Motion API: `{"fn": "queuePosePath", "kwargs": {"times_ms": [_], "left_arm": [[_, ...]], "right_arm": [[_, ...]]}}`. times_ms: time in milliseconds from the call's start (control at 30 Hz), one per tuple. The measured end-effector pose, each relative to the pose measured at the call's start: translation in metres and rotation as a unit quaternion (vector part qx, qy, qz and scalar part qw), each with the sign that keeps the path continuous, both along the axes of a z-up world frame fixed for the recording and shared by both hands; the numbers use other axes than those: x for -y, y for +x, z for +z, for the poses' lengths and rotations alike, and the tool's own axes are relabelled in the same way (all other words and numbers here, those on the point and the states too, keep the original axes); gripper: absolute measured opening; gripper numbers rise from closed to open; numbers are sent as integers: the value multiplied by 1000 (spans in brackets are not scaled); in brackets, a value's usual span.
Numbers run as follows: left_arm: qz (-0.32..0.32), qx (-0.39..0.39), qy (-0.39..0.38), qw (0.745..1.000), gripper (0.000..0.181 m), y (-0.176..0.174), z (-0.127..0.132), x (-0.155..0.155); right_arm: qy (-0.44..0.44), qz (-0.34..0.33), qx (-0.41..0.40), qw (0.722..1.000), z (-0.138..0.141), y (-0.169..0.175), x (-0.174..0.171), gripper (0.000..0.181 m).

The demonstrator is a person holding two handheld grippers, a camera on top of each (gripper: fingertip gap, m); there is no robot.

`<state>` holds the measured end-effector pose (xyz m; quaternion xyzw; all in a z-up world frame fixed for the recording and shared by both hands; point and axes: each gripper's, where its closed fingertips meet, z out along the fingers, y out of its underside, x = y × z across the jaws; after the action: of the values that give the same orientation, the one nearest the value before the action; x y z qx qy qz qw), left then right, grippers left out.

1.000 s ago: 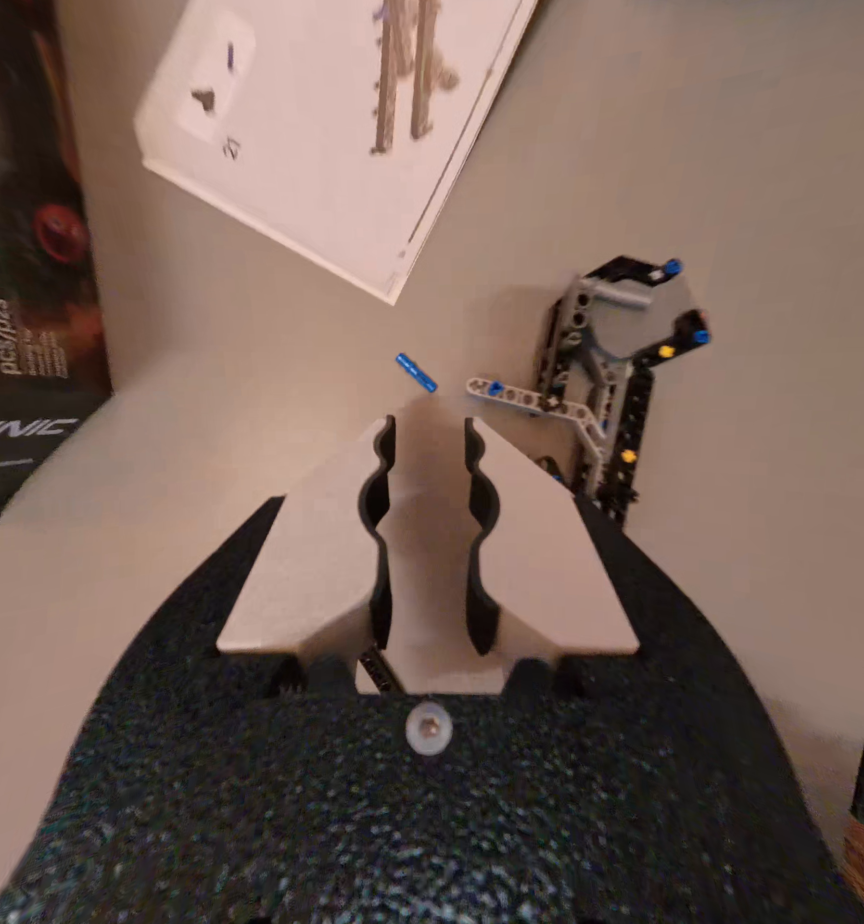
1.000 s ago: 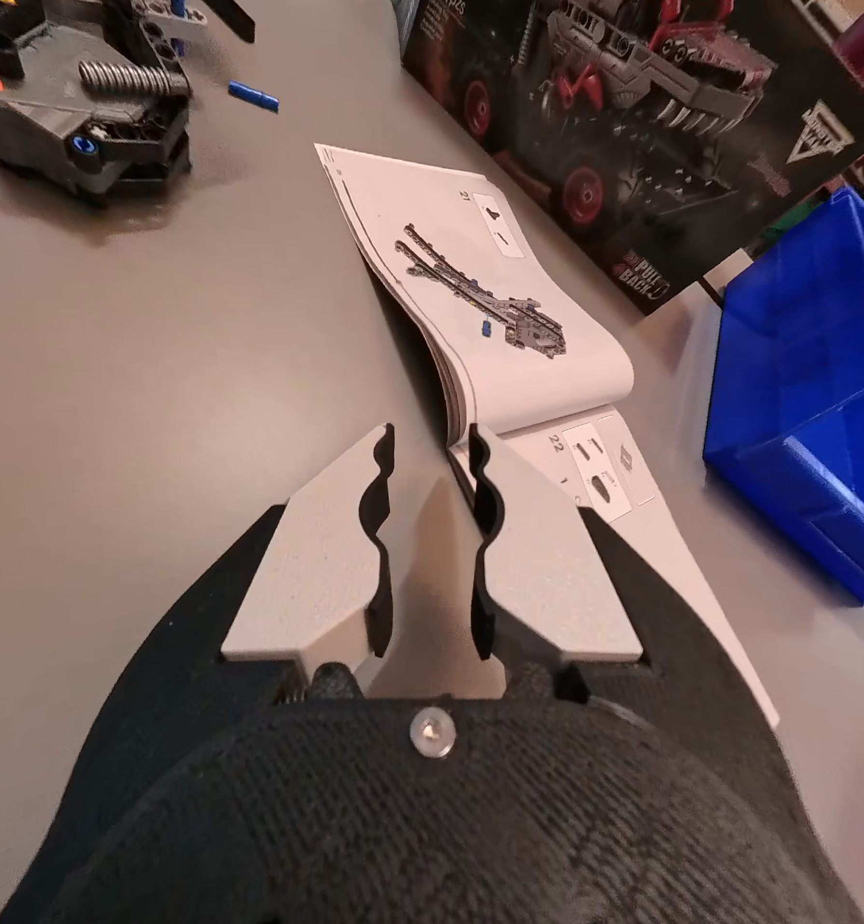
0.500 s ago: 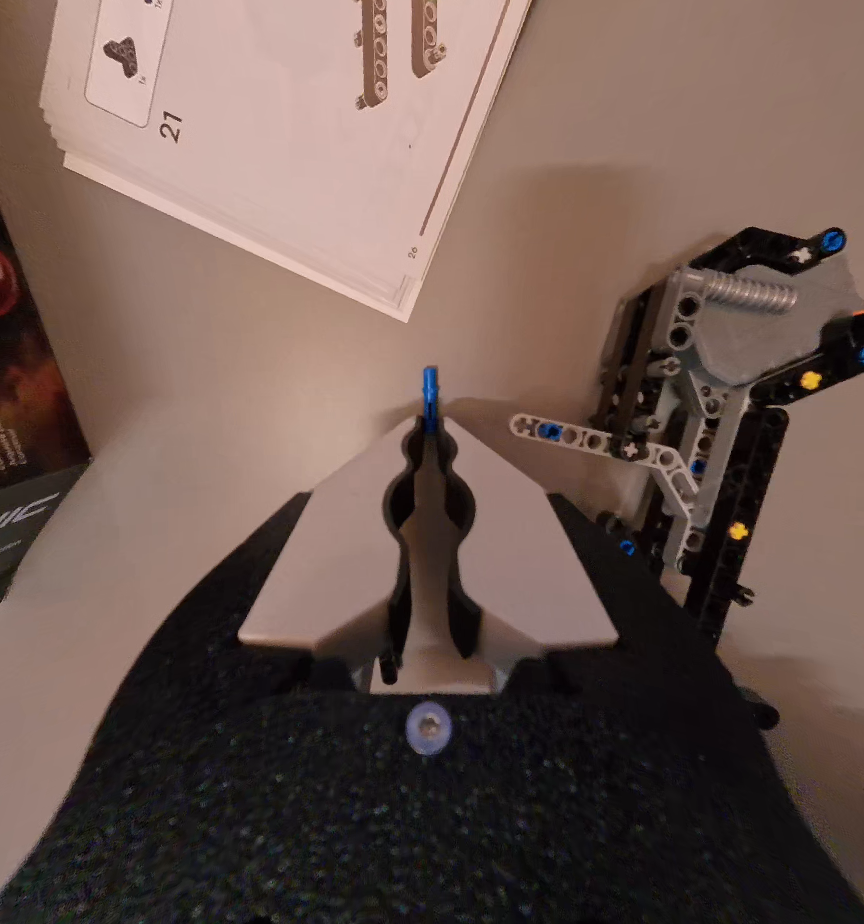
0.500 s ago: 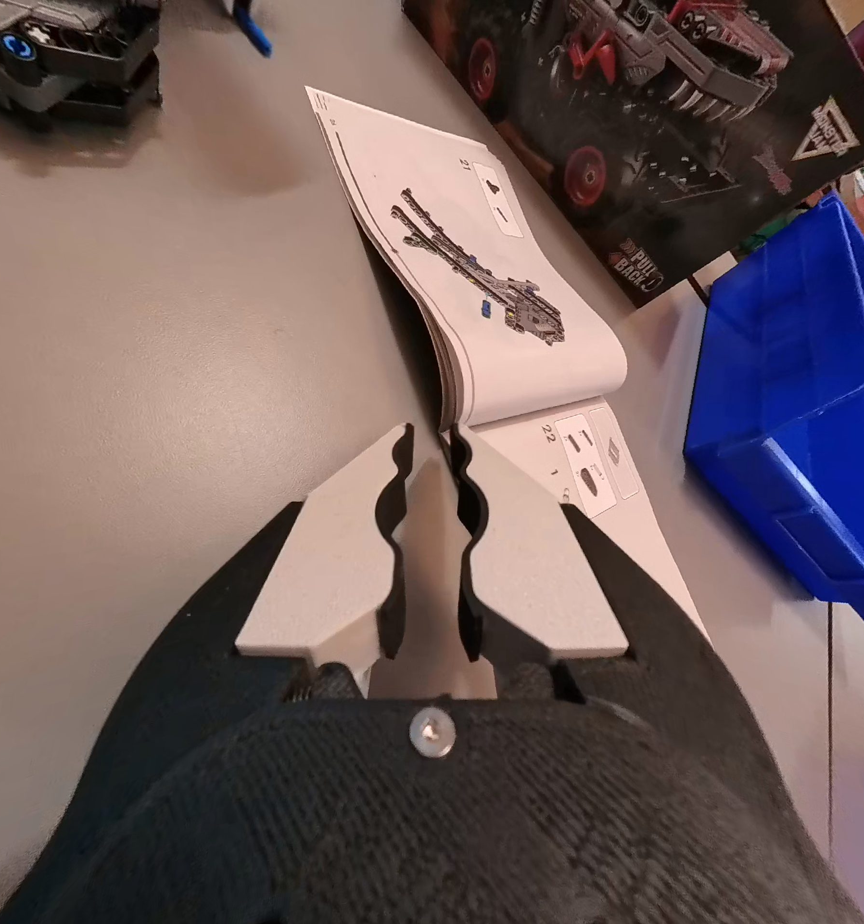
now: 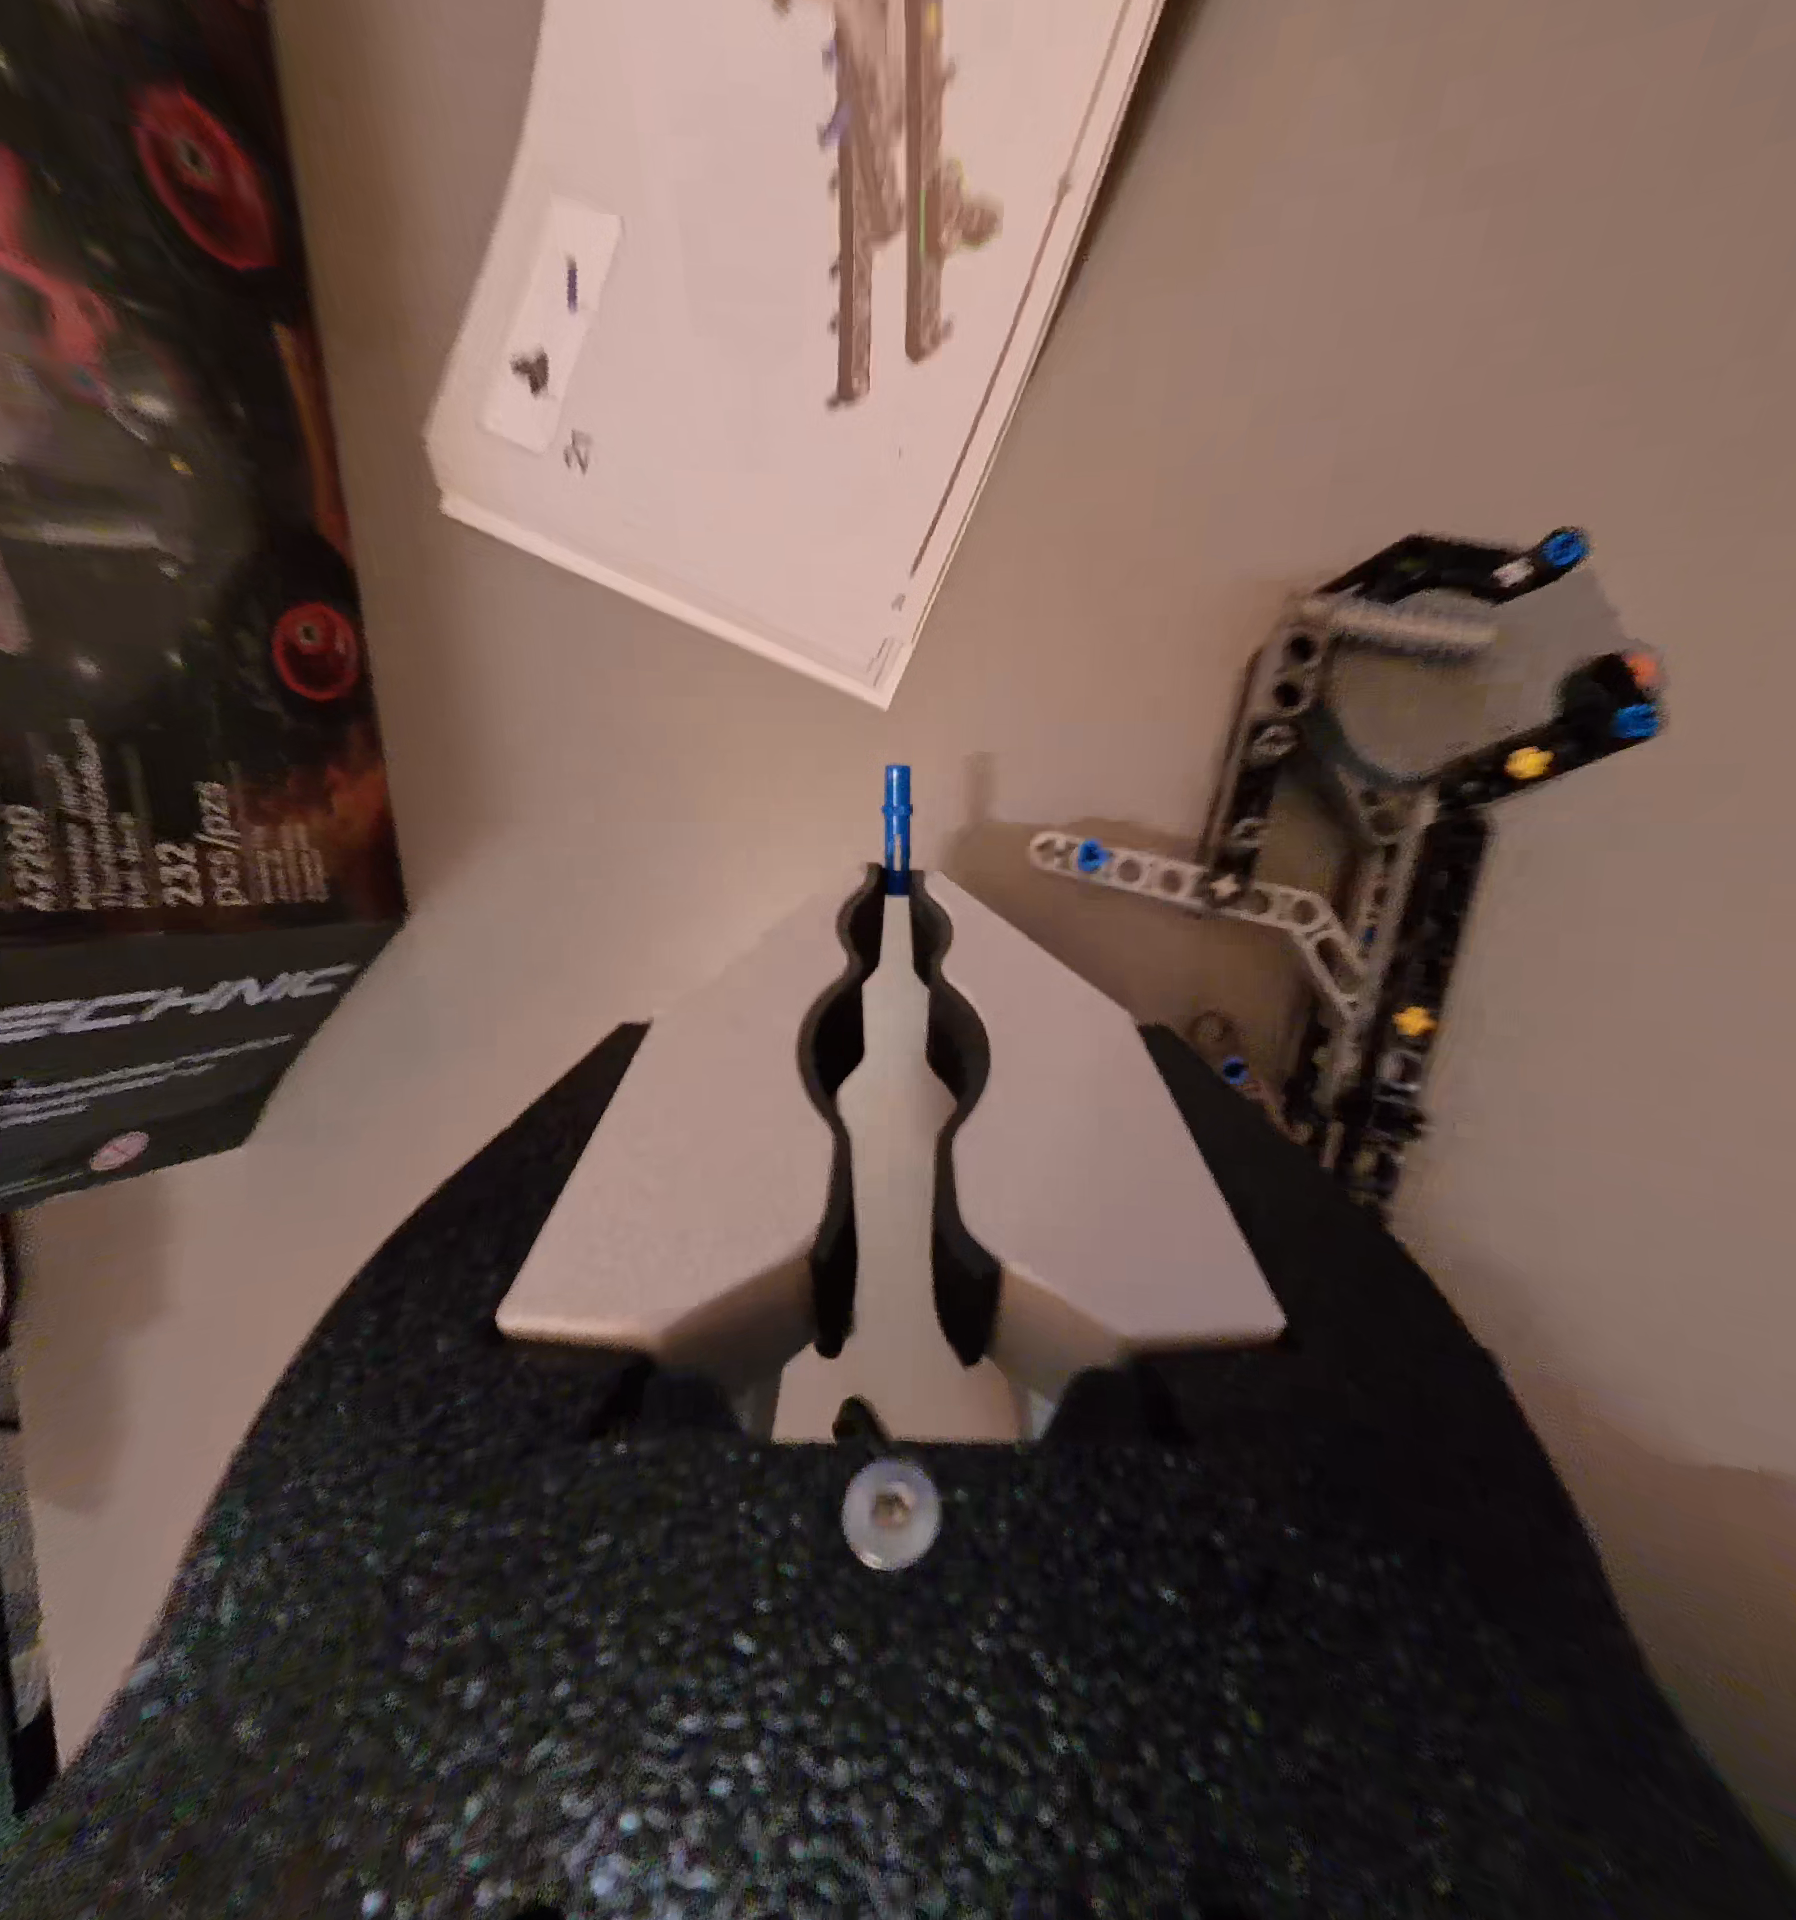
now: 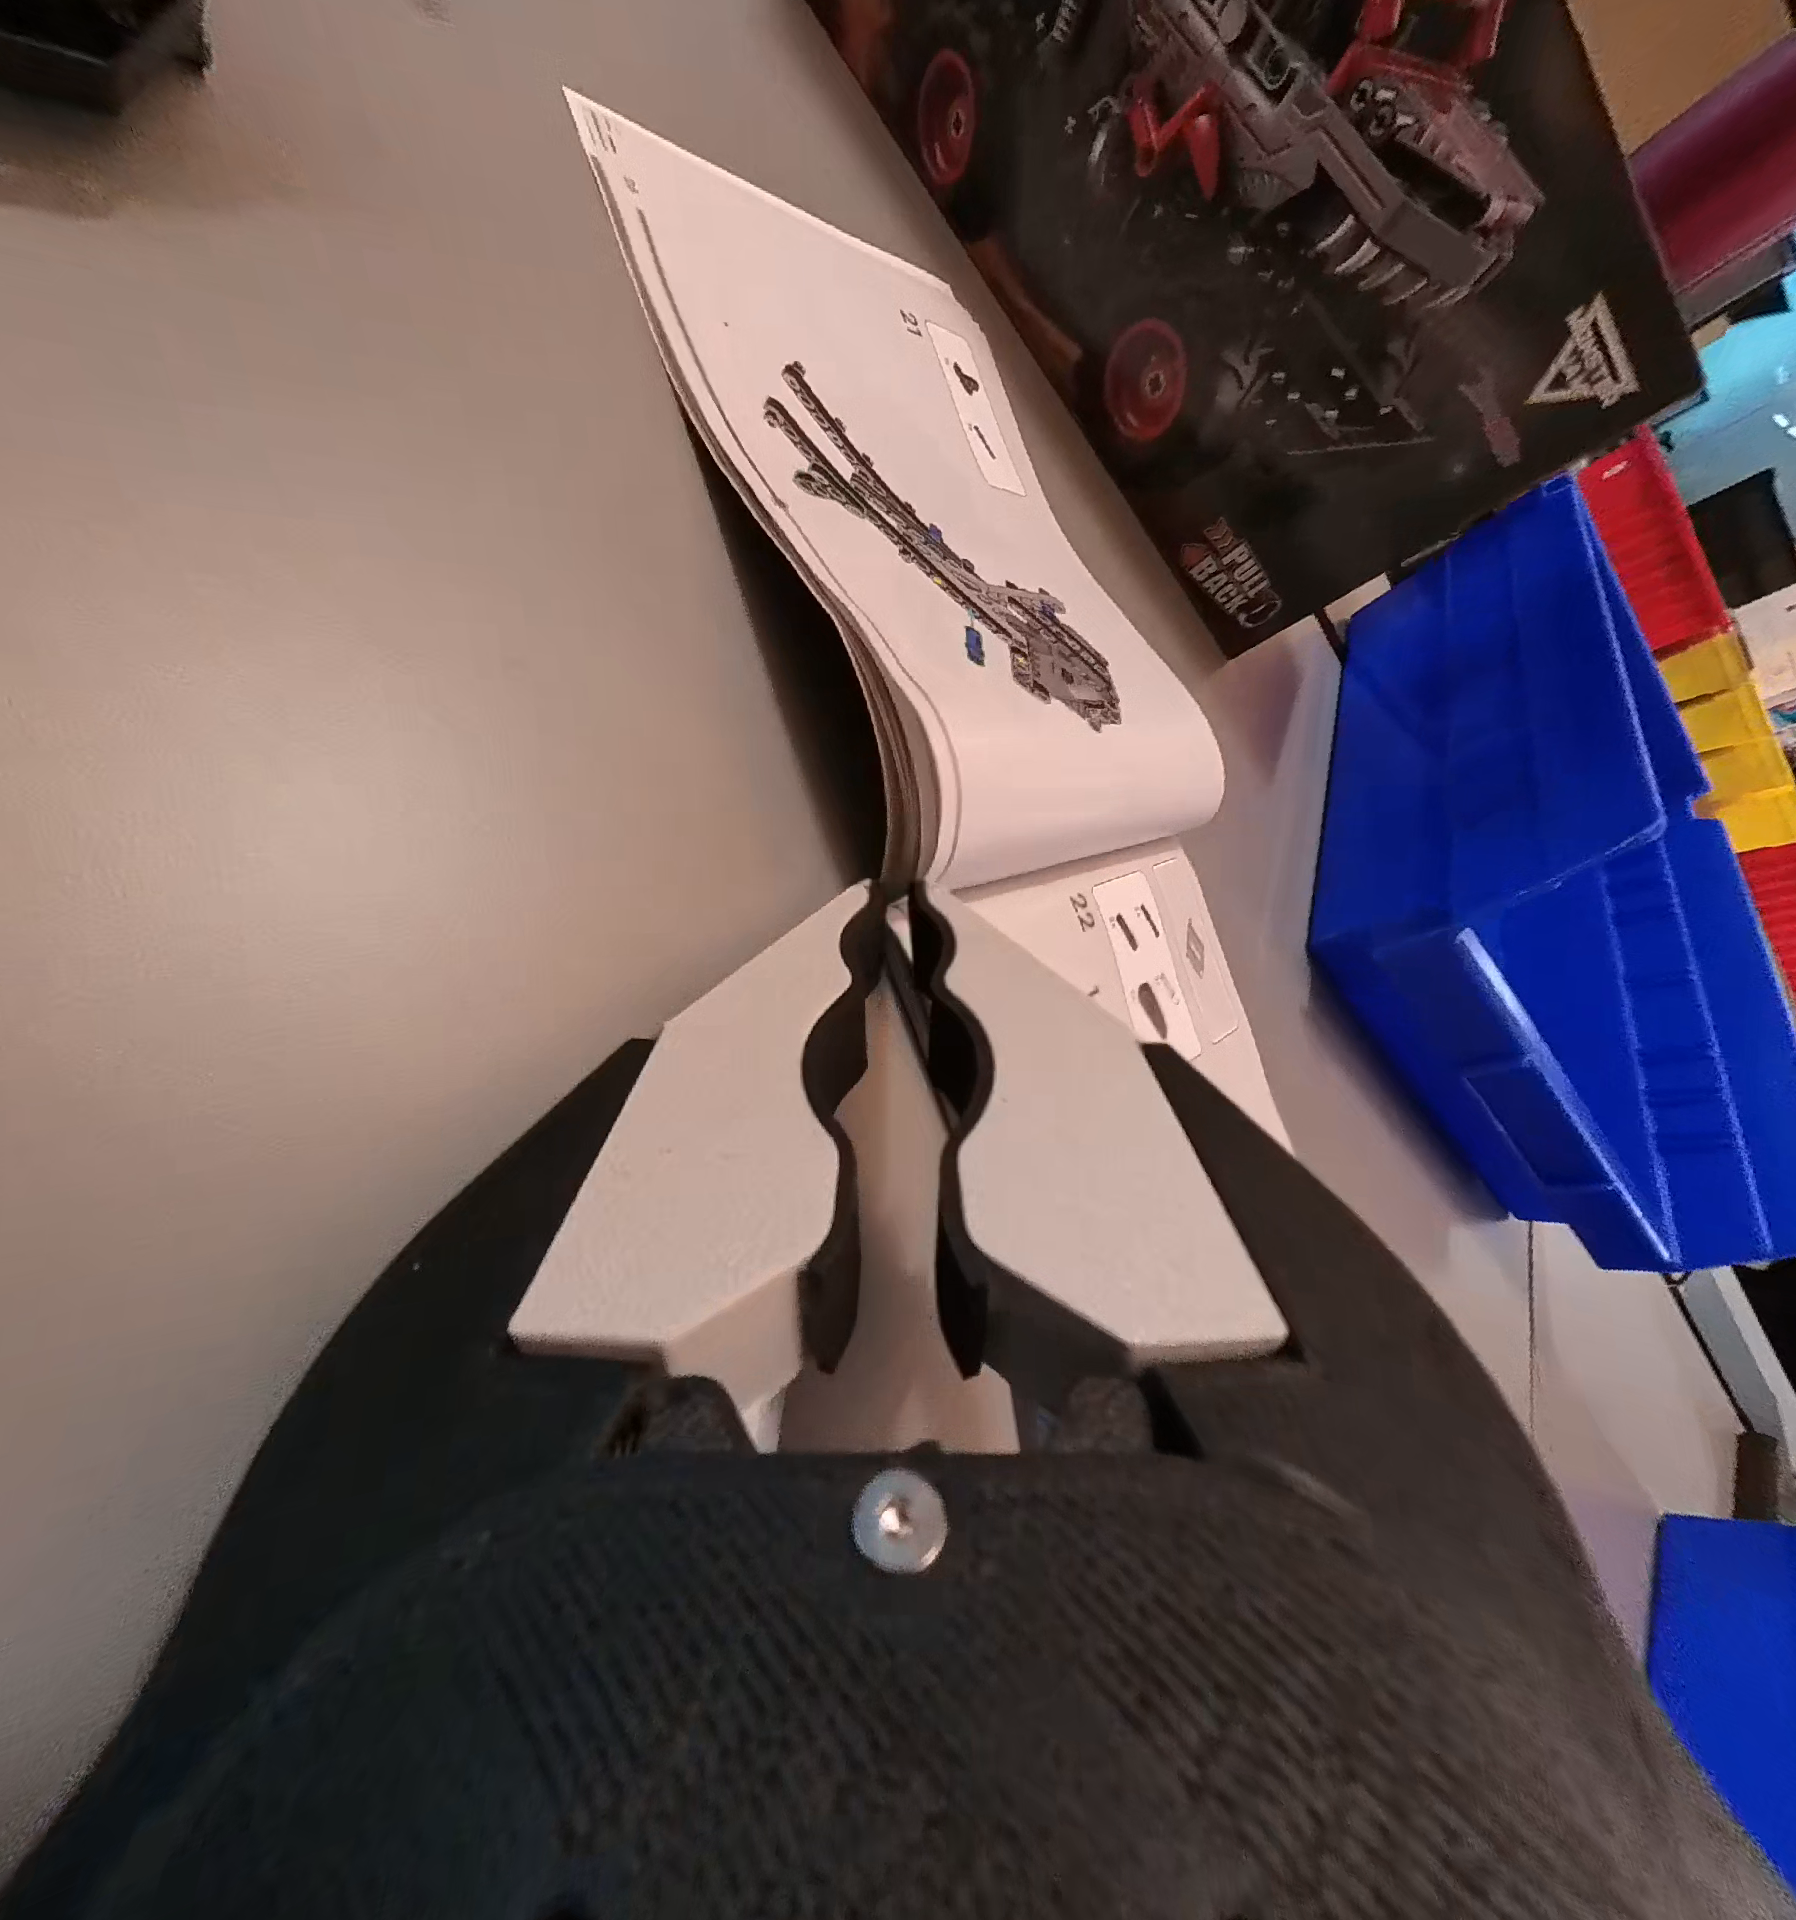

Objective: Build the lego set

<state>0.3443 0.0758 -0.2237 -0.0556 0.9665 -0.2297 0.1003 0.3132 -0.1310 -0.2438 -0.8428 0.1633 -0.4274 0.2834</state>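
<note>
Counting the things on the grey table

There is one small blue plastic pin (image 5: 896, 826), one half-built black and grey brick model (image 5: 1382, 883), one open white paper instruction booklet (image 6: 904, 540) and one dark cardboard box with a red-wheeled truck picture (image 6: 1289, 260). Two big blue plastic bins (image 6: 1559, 935) show, one near the box and one at the lower edge.

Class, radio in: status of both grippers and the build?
Left gripper shut on blue pin. Right gripper shut at instruction booklet. Partial model on table, path clear.
</note>
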Motion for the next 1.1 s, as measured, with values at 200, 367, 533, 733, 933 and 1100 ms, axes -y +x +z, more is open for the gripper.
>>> {"fn": "queuePosePath", "kwargs": {"times_ms": [200, 367, 533, 733, 933, 1100], "left_arm": [[-19, 62, -88, 994, 1, -31, 53, 29], [-4, 47, -179, 983, 1, -70, 71, 64], [11, 80, -233, 969, 2, -86, 72, 73], [7, 164, -286, 944, 2, -93, 71, 74], [-5, 153, -319, 935, 2, -106, 75, 74], [-40, 173, -319, 931, 2, -113, 78, 78]], "right_arm": [[112, 64, 104, 986, 51, -12, -51, 27], [77, 84, 295, 949, 93, -32, -89, 19], [35, 95, 319, 942, 85, -40, -111, 27], [138, 115, 283, 942, 93, -44, -109, 16], [361, 190, 155, 900, 114, -61, -105, 10], [424, 251, 41, 869, 116, -77, -121, 14]]}}
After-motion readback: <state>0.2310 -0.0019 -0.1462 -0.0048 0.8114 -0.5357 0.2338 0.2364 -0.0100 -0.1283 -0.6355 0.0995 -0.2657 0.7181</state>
